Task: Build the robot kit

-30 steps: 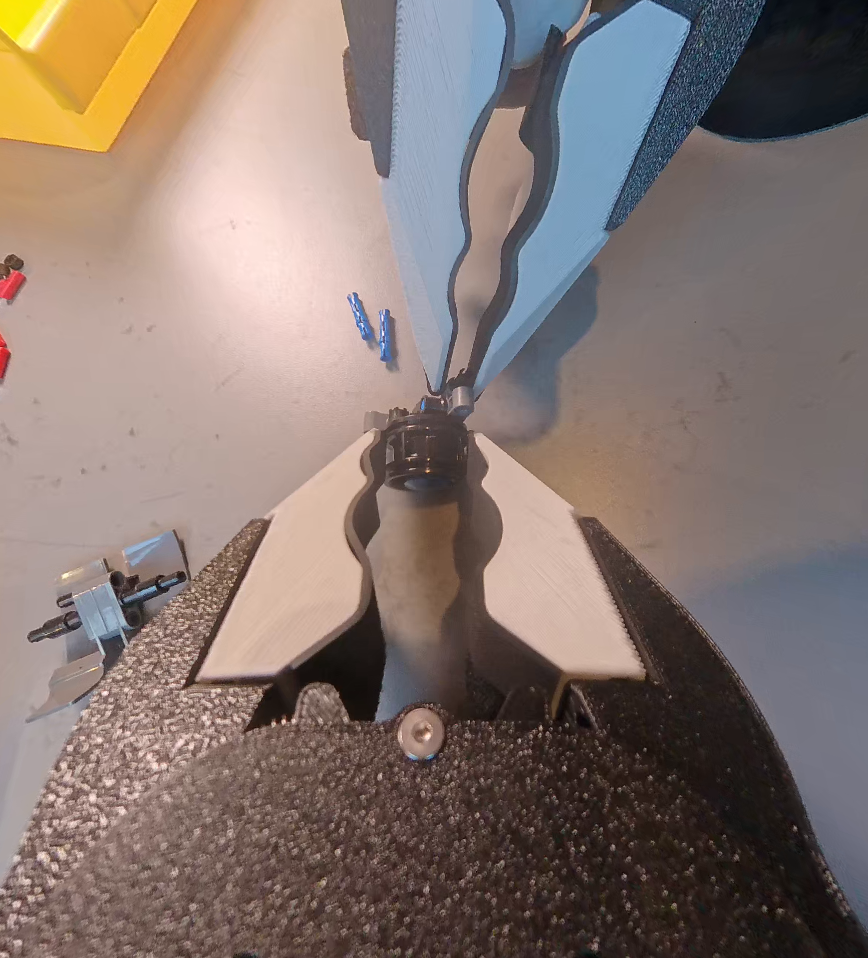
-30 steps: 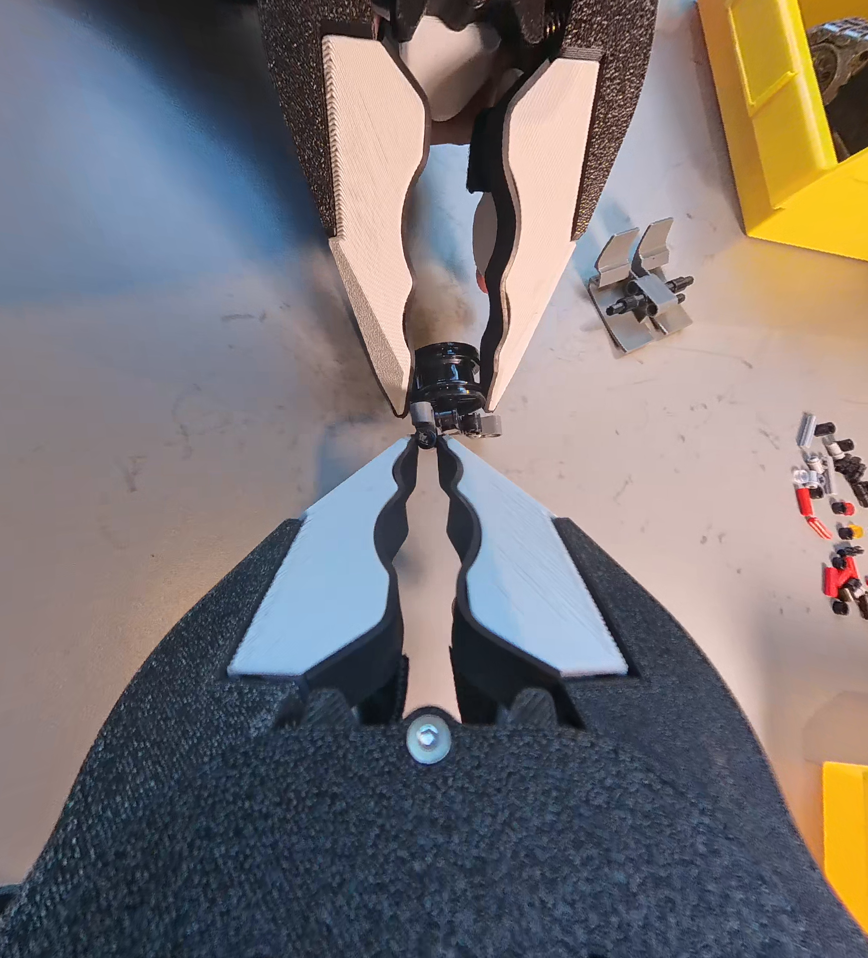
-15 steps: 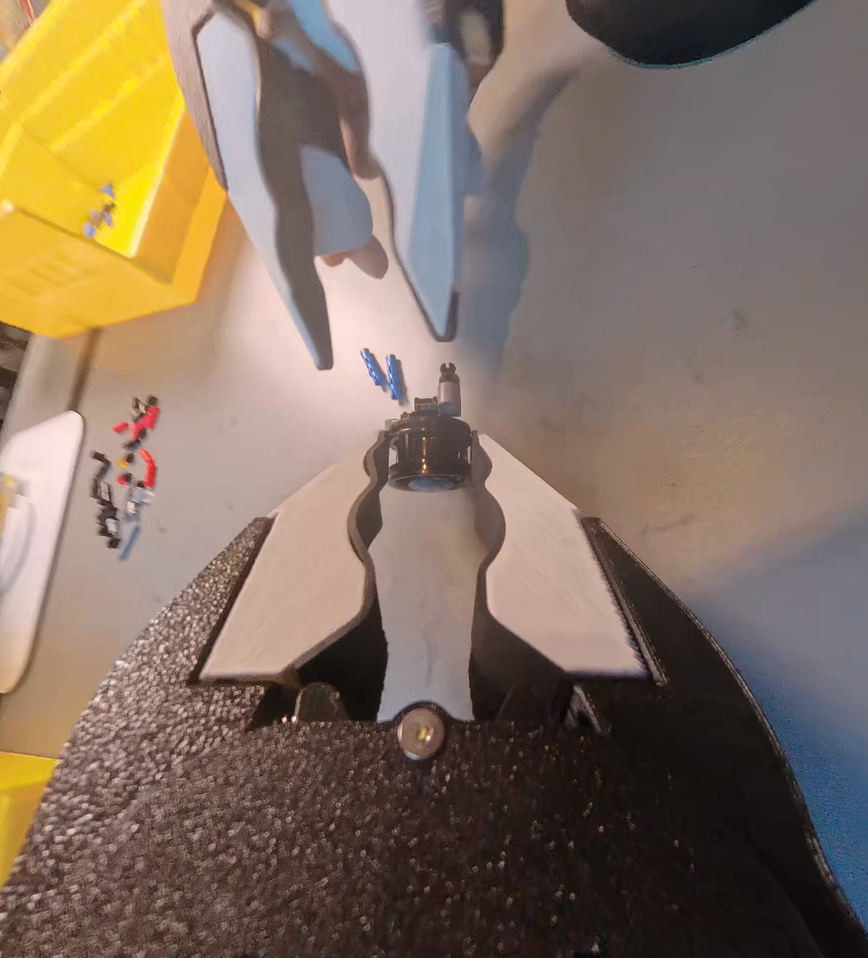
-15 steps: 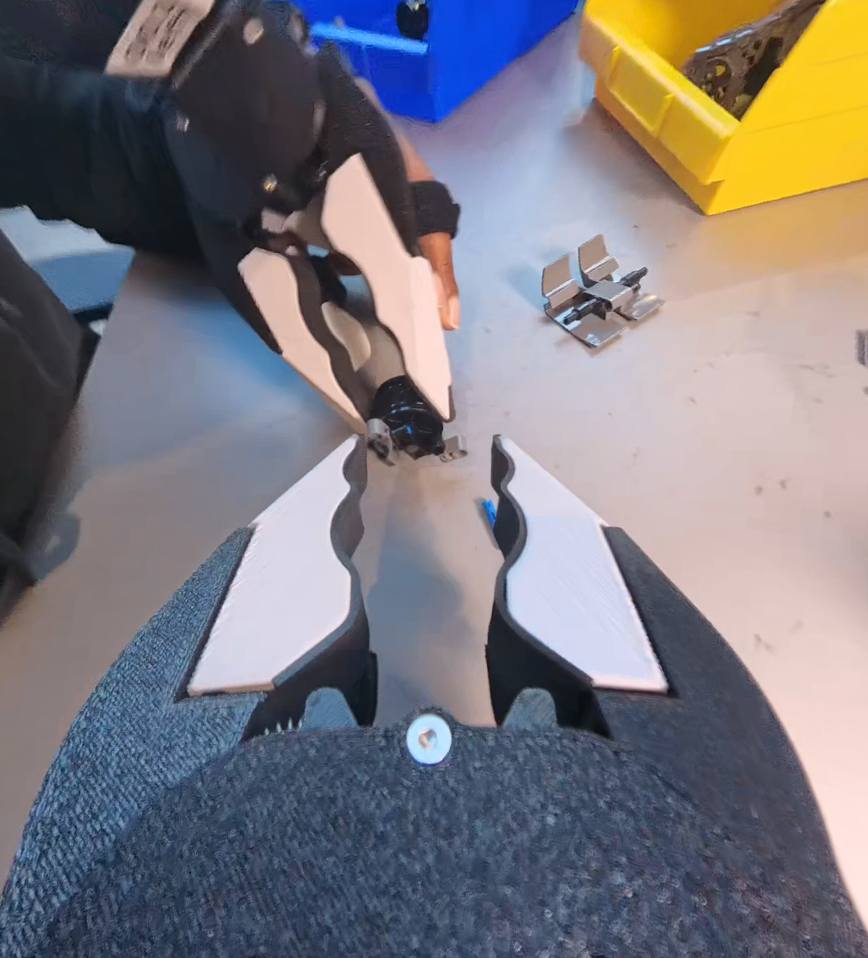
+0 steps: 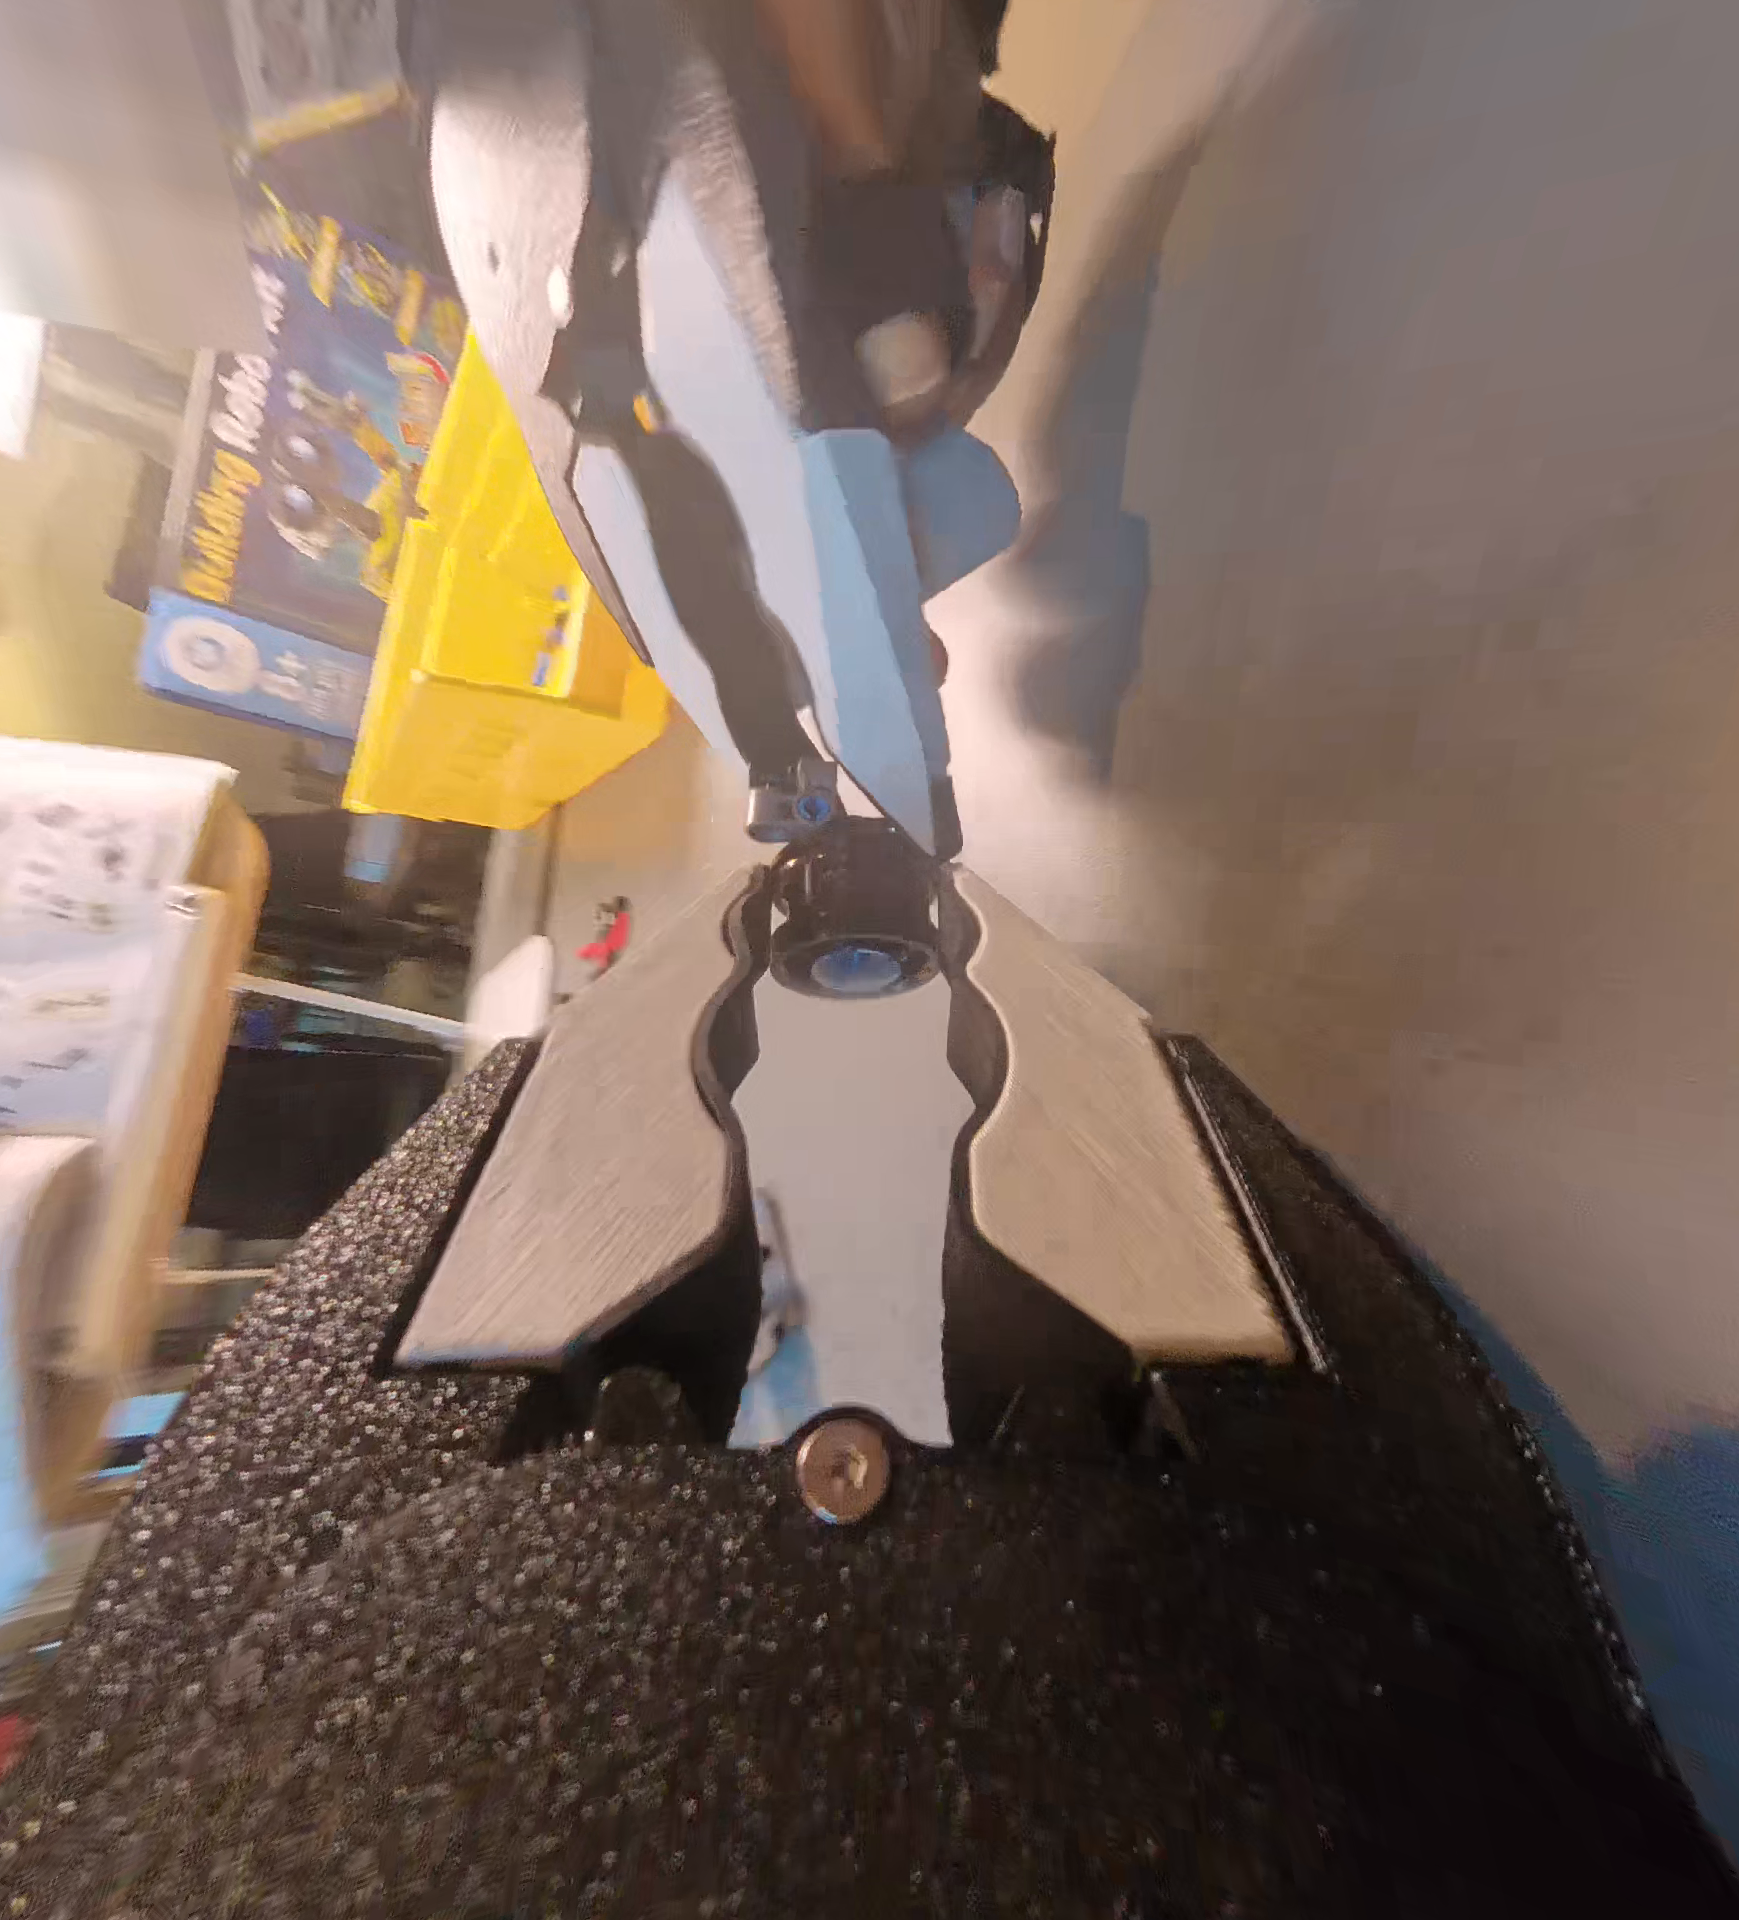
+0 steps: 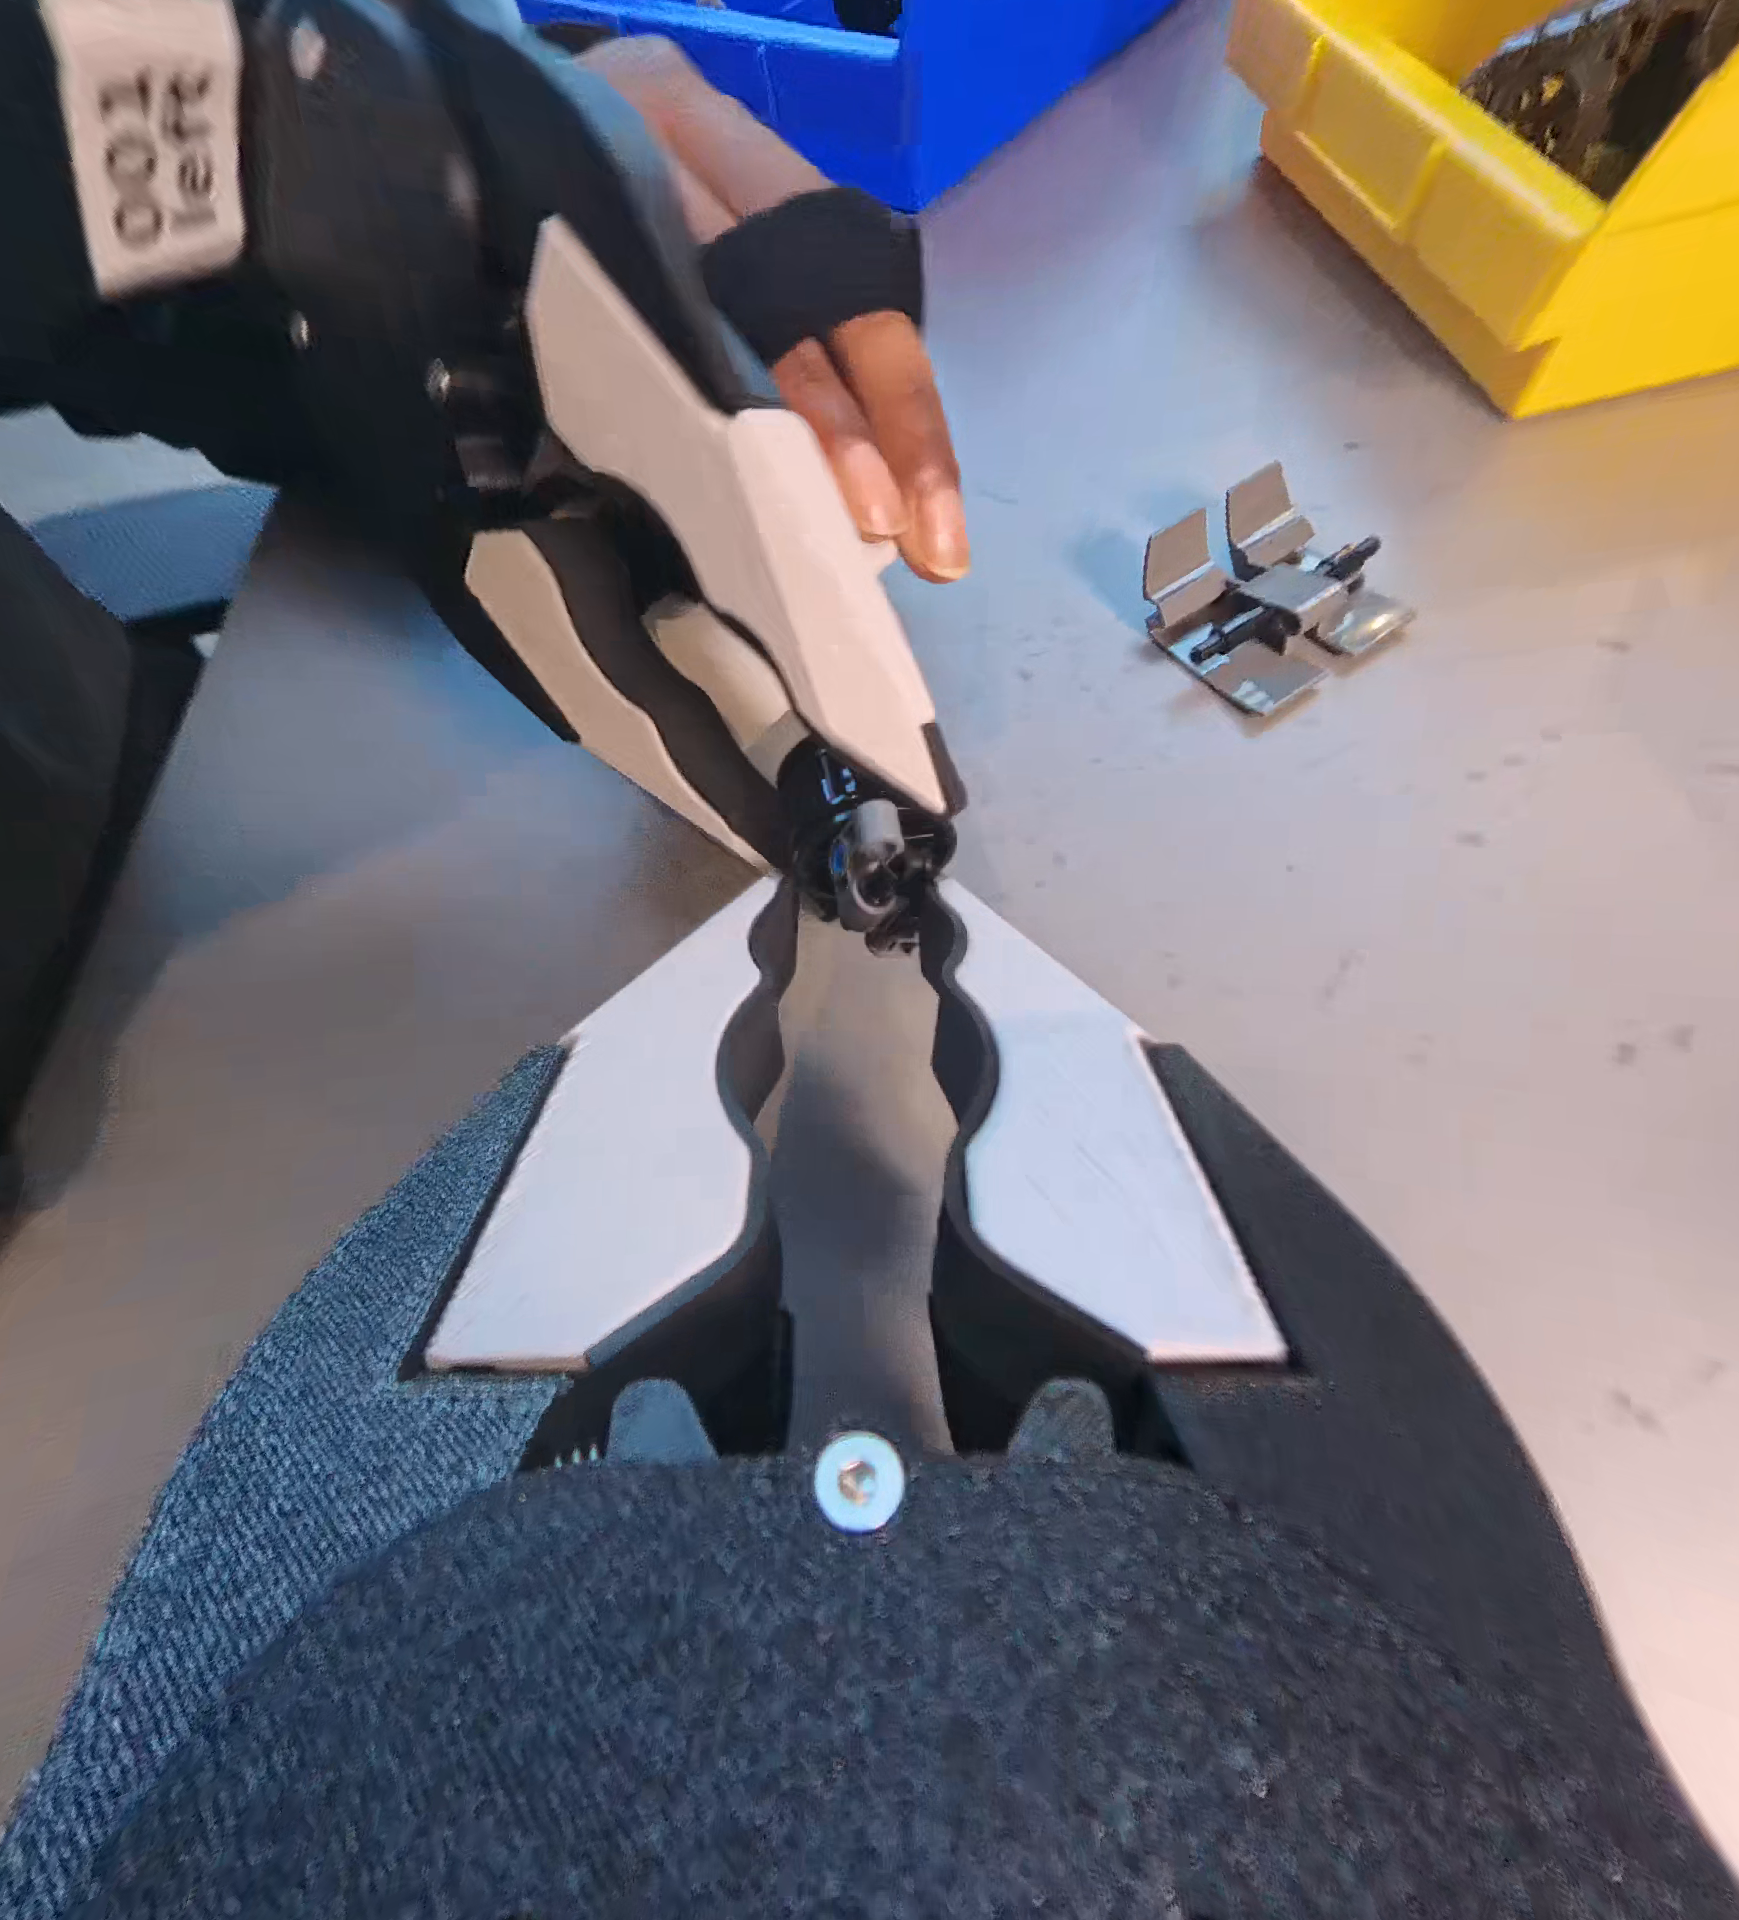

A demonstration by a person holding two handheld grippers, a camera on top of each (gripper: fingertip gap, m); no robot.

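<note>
My left gripper (image 5: 849, 894) is shut on a black wheel hub (image 5: 849, 935) with a blue centre, held off the table. A small grey-and-black connector (image 5: 792, 805) sits on the hub's far face. My right gripper (image 5: 844, 805) comes in from above and its tips flank that connector. In the right wrist view my right gripper (image 6: 863, 894) is closed narrowly on the connector (image 6: 875, 904), tip to tip with the left gripper (image 6: 854, 831), which holds the hub (image 6: 813, 784). A person's gloved hand (image 6: 875, 457) grips the left gripper.
A grey clip-shaped assembly with a black pin (image 6: 1270, 613) lies on the grey table (image 6: 1467, 1039) at the right. A yellow bin (image 6: 1530, 208) and a blue bin (image 6: 896, 94) stand behind. The blurred left wrist view shows another yellow bin (image 5: 501, 665), a colourful box (image 5: 293, 468) and printed pages (image 5: 23, 914).
My right gripper let go of the connector, opened wide and pulled back, then came in again and closed on it. My left gripper kept the hub, lifting and tilting it.
</note>
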